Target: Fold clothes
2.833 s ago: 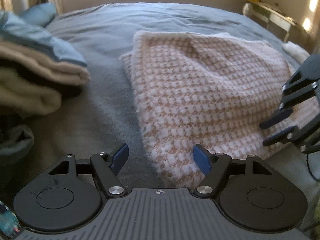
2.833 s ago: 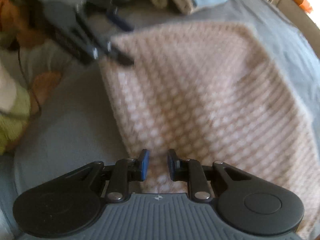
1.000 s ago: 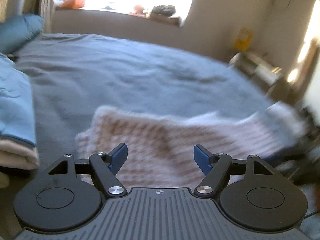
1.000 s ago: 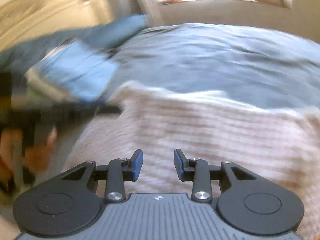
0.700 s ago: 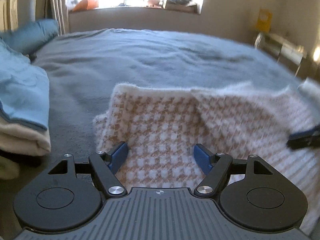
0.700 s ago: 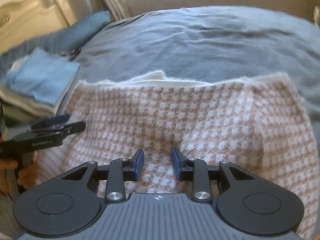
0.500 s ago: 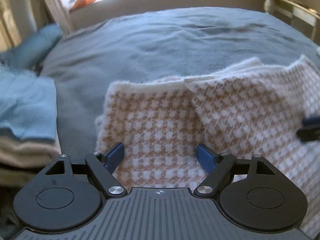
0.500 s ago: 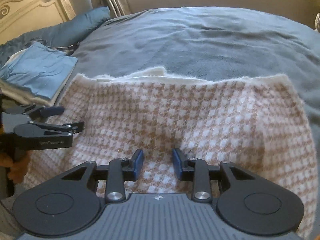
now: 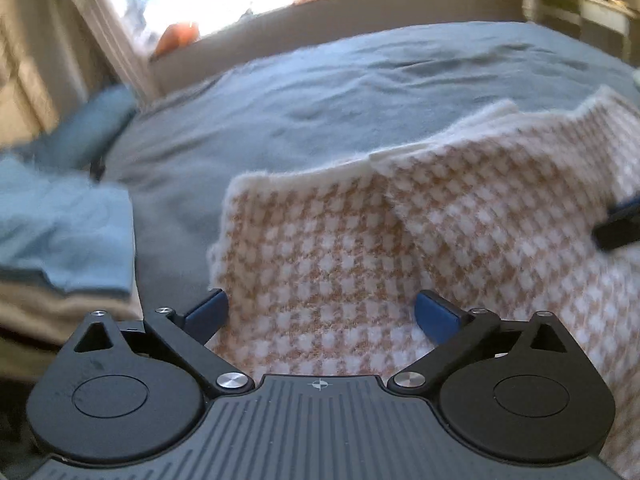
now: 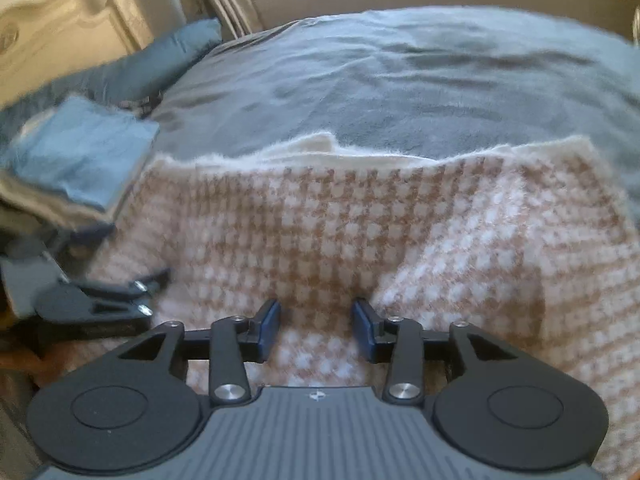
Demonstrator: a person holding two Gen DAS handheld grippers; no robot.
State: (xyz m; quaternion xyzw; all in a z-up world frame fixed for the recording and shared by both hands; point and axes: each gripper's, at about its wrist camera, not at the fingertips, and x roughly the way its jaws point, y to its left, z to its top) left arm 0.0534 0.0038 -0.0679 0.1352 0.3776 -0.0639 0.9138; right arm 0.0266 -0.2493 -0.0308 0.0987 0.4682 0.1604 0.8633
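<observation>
A tan-and-white houndstooth knit garment [image 9: 340, 248] lies folded on the blue-grey bed cover [image 9: 320, 92], its white-edged layers stacked at the far side [image 10: 320, 152]. My left gripper [image 9: 320, 312] hovers over the garment's near left part. Its jaws are opening wide, and the knit lies under and between them without the pads pressing on it. My right gripper [image 10: 316, 324] is over the near middle of the garment [image 10: 360, 232], jaws opening, pads clear of the fabric. Each gripper also shows in the other's view: the right gripper [image 9: 620, 224] at the edge, the left gripper [image 10: 100, 300] at the garment's left side.
A stack of folded clothes [image 9: 60, 240], blue on top and beige beneath, sits just left of the garment [image 10: 76, 168]. A blue pillow [image 10: 160, 60] and a cream headboard [image 10: 60, 40] lie beyond it. Bare bed cover [image 10: 400, 80] stretches to the window wall.
Both grippers came down toward the garment, which now lies folded over with its edges at the far side. The left jaws spread much wider; the right jaws widened a little.
</observation>
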